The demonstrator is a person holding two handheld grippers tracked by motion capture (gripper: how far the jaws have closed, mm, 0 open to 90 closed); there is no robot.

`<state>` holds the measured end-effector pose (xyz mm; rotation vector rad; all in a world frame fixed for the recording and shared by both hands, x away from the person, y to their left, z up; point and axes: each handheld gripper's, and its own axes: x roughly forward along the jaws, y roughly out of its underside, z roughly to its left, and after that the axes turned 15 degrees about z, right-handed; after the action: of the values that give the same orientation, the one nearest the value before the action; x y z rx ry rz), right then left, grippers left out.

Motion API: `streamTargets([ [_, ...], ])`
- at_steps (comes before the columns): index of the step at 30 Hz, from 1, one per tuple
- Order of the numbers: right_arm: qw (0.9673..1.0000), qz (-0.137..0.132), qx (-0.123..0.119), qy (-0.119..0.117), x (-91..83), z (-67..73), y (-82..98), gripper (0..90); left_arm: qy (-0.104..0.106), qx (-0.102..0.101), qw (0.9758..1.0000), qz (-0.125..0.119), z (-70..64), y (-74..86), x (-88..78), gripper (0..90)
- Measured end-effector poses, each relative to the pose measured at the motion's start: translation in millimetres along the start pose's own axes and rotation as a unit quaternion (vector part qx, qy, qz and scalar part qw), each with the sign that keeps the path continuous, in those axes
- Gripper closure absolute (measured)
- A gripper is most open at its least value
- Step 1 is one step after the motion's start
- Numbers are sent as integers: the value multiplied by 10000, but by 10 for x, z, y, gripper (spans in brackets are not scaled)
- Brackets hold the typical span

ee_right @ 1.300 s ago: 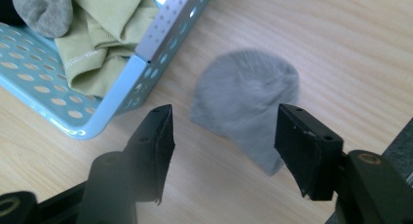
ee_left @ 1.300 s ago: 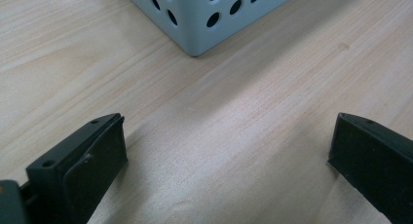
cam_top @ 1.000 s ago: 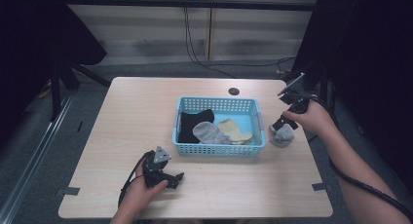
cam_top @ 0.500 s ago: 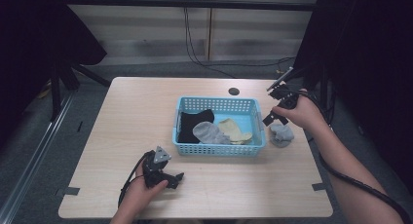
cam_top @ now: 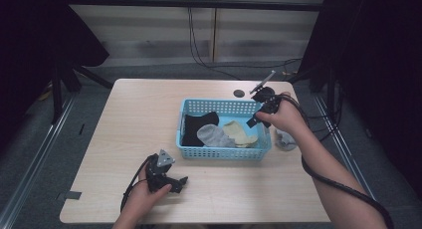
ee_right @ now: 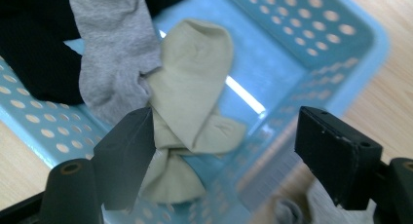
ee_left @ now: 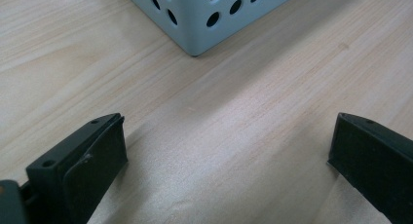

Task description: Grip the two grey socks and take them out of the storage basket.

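On the wooden table (cam_top: pixel 149 119), with both grippers' jaws empty and the right gripper (ee_right: pixel 221 151) having just been opening over the blue basket (cam_top: pixel 224 152), we should descend squarely onto the beige sock (ee_right: pixel 195 83), clear of the grey sock (ee_right: pixel 114 48), while the left gripper (ee_left: pixel 221 160) rests agape.

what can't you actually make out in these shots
- Grey sock on the table: in the high view the right hand covers part of it; the right gripper view cuts it off at the bottom edge.
- Black sock: cut off by the right gripper view's left edge.
- Basket: one corner in the left gripper view.
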<state>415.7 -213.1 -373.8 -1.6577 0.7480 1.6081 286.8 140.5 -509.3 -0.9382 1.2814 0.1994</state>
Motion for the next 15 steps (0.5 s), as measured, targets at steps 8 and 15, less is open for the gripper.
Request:
streamTargets([
  [8, 9992, 98, -277, -260, 256, 173, -167, 254, 14, 3, 10000, 5, 1, 0, -1, 0],
  [15, 9985, 150, -442, -296, 376, 271, -260, 291, 3, -8, 10000, -20, -1, 1, 3, 0],
])
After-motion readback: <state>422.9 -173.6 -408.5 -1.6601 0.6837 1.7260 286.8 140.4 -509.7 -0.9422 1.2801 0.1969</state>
